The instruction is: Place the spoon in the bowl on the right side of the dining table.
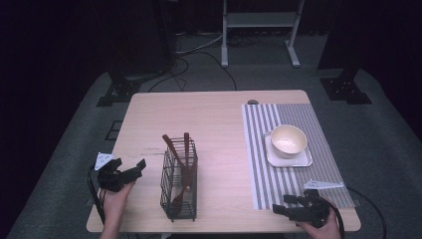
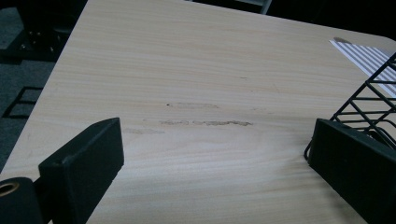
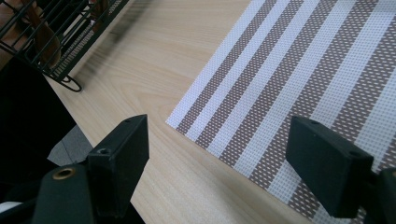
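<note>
High view: the left tool (image 1: pixel 141 165) rests at eight o'clock on the worktop (image 1: pixel 214 114), jaws spread and empty, just beside the wire basket (image 1: pixel 179 186) holding wooden utensils (image 1: pixel 188 169). At five o'clock, the right tool (image 1: pixel 279 205) is spread wide over the striped mat (image 1: pixel 293 117).

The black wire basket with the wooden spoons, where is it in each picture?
High view: the wire basket stands near the table's front edge, left of the middle.
Left gripper view: its wires show at the right edge.
Right gripper view: its corner is at the top left.
Shared landmark: the striped placemat.
</note>
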A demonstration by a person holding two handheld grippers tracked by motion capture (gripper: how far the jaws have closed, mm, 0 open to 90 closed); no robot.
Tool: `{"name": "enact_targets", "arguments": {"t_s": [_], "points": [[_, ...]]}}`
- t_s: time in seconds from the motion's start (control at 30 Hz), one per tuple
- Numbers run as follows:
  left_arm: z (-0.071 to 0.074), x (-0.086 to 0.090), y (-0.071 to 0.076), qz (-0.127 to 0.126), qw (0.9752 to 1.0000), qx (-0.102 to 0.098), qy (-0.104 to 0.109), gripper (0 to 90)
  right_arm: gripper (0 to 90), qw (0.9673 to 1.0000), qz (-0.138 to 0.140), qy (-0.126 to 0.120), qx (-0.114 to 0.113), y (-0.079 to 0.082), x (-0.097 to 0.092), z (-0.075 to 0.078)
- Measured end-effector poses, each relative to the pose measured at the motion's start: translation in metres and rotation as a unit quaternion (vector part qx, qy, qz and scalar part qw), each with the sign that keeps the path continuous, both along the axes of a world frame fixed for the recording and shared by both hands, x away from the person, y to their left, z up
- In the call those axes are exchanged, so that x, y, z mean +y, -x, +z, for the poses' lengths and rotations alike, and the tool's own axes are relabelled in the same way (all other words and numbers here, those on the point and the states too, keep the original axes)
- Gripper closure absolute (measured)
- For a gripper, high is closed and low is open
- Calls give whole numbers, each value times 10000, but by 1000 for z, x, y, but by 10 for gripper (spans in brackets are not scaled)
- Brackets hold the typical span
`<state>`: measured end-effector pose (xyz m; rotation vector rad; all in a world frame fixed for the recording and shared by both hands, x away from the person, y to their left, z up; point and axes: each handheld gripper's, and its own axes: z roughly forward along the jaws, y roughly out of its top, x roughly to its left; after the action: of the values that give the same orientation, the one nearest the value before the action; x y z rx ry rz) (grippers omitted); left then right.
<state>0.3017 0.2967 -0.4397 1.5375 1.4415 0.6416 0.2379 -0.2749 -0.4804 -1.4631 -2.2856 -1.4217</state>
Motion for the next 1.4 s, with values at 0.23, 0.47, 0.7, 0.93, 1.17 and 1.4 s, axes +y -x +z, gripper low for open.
{"name": "enact_targets", "arguments": {"t_s": [0.23, 0.47, 0.7, 0.93, 1.17, 1.4], "points": [[-1, 2, 0, 52, 10000, 29, 3, 26, 202, 9999, 108, -125, 39, 0, 2, 2], [-2, 3, 1, 47, 10000, 48, -10, 26, 202, 9998, 169, -112, -45, 2, 9, 7], [-2, 4, 2, 79, 10000, 32, 8, 26, 202, 9992, 352, -73, -146, 4, 23, 15], [-2, 5, 2, 77, 10000, 40, 10, 26, 202, 9986, 529, 21, -95, 1, 35, 19], [-1, 4, 2, 53, 10000, 37, -20, 26, 201, 9984, 553, -45, -82, -2, 36, 26], [-2, 3, 2, 46, 10000, 51, -30, 26, 201, 9982, 594, 46, -54, -7, 41, 31]]}}
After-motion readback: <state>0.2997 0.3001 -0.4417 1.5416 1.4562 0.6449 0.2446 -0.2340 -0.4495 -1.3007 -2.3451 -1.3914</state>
